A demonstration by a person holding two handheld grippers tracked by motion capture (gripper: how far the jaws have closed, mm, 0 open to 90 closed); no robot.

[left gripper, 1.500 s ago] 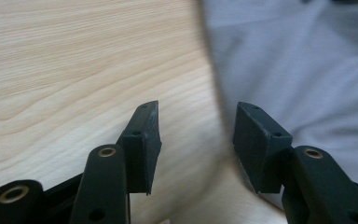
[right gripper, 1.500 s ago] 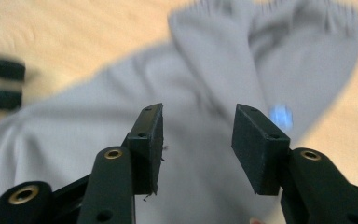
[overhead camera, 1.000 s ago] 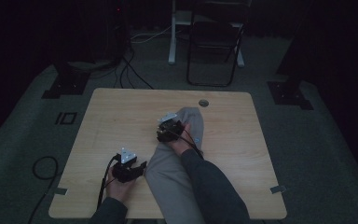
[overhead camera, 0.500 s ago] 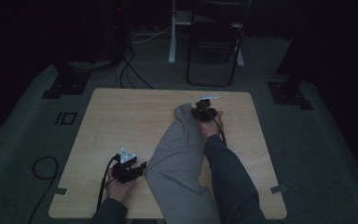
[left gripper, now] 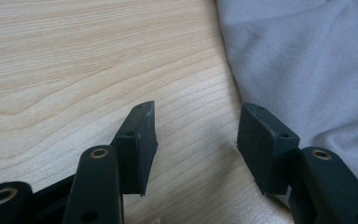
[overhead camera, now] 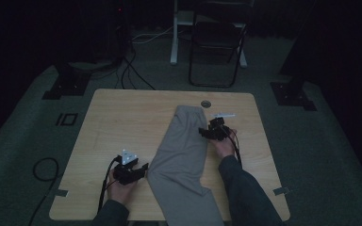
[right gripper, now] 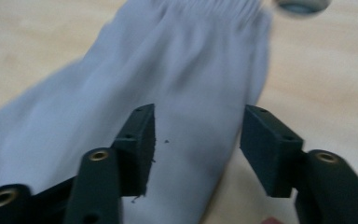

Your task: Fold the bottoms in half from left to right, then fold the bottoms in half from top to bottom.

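Cloth (overhead camera: 184, 155): one, grey, on table (overhead camera: 118, 117).
Left gripper (overhead camera: 143, 170): wide, beside cloth.
Right gripper (overhead camera: 203, 133): wide, over cloth.

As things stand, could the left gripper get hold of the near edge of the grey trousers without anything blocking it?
Probably yes. The left gripper stands open over bare table, with the grey trousers edge just beside its right jaw and nothing lying between them.

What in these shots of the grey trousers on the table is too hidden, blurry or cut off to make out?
- Grey trousers: hem cut off by the high view's bottom edge.
- Waistband: blurred in the right gripper view.
- Round table hole: cut by that view's top edge.
- Left hand-held gripper: jaws too small and dark in the high view.
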